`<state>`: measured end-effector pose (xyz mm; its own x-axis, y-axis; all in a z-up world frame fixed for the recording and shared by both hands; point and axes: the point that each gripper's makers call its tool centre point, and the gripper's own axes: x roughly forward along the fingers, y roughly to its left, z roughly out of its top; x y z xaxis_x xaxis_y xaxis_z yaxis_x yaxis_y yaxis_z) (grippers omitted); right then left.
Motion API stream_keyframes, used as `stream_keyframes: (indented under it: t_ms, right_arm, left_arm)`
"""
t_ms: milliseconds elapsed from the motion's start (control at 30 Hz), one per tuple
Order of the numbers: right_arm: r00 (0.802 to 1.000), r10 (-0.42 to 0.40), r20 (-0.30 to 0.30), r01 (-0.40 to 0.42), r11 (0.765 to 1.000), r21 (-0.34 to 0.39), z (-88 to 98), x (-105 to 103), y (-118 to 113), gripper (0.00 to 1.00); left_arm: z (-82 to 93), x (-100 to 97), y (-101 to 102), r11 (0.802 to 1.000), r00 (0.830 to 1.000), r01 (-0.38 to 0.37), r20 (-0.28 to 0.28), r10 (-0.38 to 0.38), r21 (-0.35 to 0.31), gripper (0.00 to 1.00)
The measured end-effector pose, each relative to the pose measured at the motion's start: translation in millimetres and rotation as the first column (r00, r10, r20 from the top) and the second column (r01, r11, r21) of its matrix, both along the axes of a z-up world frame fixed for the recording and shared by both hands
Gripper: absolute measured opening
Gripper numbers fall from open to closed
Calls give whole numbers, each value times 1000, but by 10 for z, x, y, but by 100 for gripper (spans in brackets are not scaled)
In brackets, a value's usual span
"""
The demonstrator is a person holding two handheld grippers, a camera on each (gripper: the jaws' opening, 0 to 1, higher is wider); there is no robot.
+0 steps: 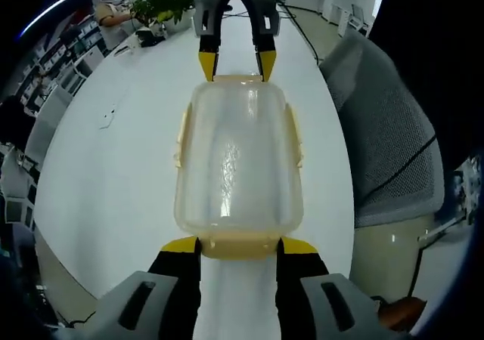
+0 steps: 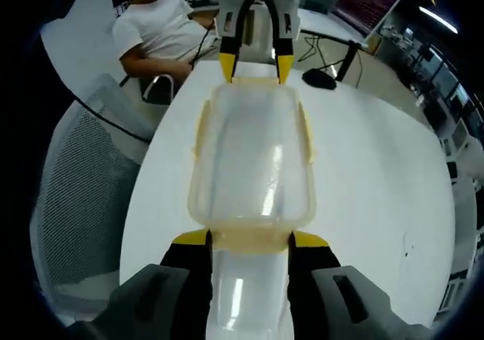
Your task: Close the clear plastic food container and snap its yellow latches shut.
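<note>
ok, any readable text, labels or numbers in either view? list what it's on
None readable.
Clear container: no print or embossed mark can be made out on lid or yellow latches.
Monitor behind the table, right gripper view: reddish lines of screen text, too small and blurred to read.
Small flat item on the white table, left gripper view: too small to tell if it carries text.

White table (image 1: pixel 113 174) — clear lidded container (image 1: pixel 238 159) on it, potted plant (image 1: pixel 162 4) far end.
</note>
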<state>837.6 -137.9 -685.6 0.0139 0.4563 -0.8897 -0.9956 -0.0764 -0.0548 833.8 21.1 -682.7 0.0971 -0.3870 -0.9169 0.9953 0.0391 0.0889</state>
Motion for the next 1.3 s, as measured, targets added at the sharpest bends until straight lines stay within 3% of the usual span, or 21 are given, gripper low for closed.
stream_keyframes:
  t_ms: [667, 1300]
  right_arm:
    - [1000, -9, 6, 9, 999, -45, -6, -37, -498, 35]
    - [999, -36, 6, 36, 998, -57, -69, -39, -841, 35]
  left_arm:
    - [-13, 26, -490, 999, 1000, 20, -4, -20, -44, 32]
    - [-57, 68, -828, 998, 999, 42, 1, -42, -55, 32]
